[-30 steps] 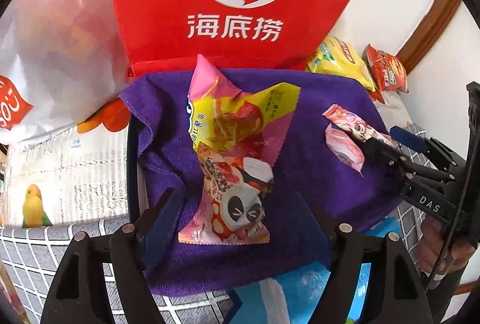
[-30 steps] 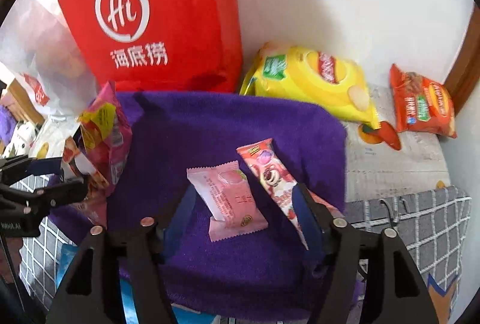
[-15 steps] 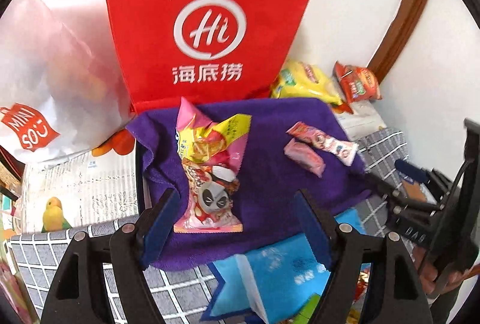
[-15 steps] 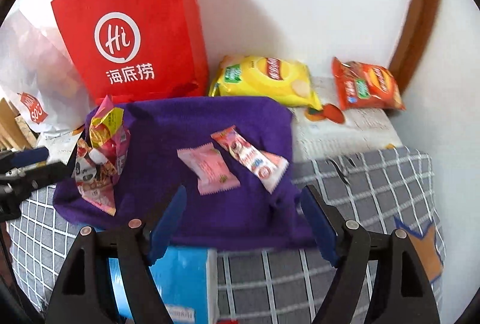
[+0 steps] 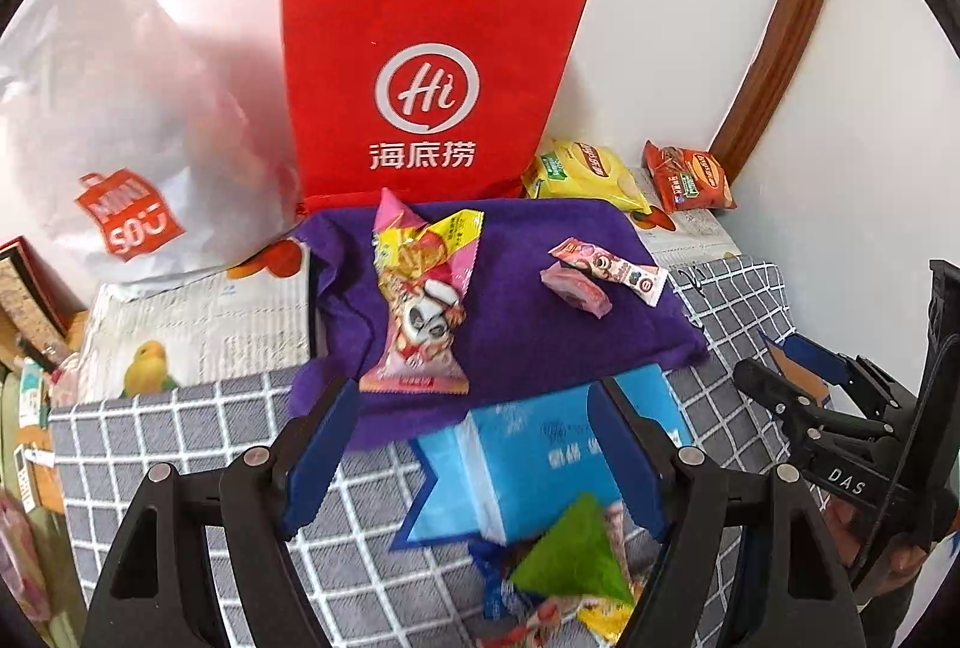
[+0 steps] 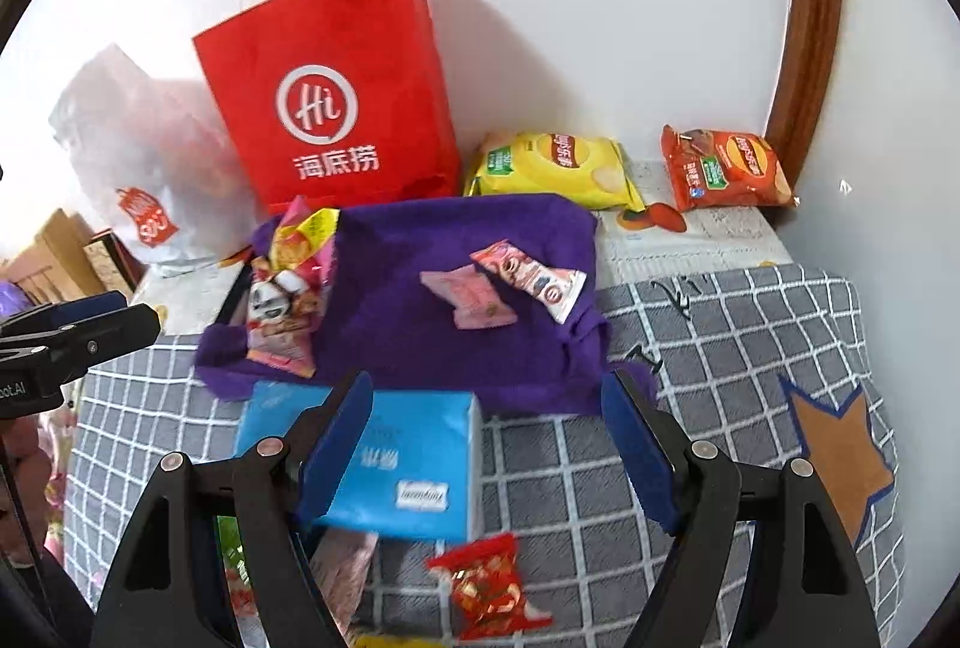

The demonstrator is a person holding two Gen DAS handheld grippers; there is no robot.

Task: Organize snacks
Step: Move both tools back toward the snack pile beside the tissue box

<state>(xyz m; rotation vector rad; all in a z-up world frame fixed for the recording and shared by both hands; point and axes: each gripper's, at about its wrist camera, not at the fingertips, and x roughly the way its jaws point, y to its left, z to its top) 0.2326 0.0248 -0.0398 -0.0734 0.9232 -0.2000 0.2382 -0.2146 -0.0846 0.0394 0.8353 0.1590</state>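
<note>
Left wrist view: the left claw (image 5: 474, 462) gapes wide and empty over the grid-patterned cover; the right claw (image 6: 489, 453) likewise. Beyond, three snacks lie on the purple cloth (image 5: 528, 342): the crinkled pink-and-yellow panda-print packet (image 5: 420, 312), long axis front-to-back, two small pink wrappers (image 5: 600, 276) slanting. Probably partway; loose packets (image 5: 570, 576) remain unsorted.

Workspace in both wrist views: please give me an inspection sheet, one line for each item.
Surface: grey checked cover, with a purple cloth spread on it.
Job's things: panda snack pack, pink wafer pack and strawberry bar lie on the cloth.
Clutter: blue tissue pack, red candy pack.
Grippers: left claw open, empty; right claw open, empty.
Cables: nothing seen.
Surroundings: red paper bag, yellow chip bag, white wall.
</note>
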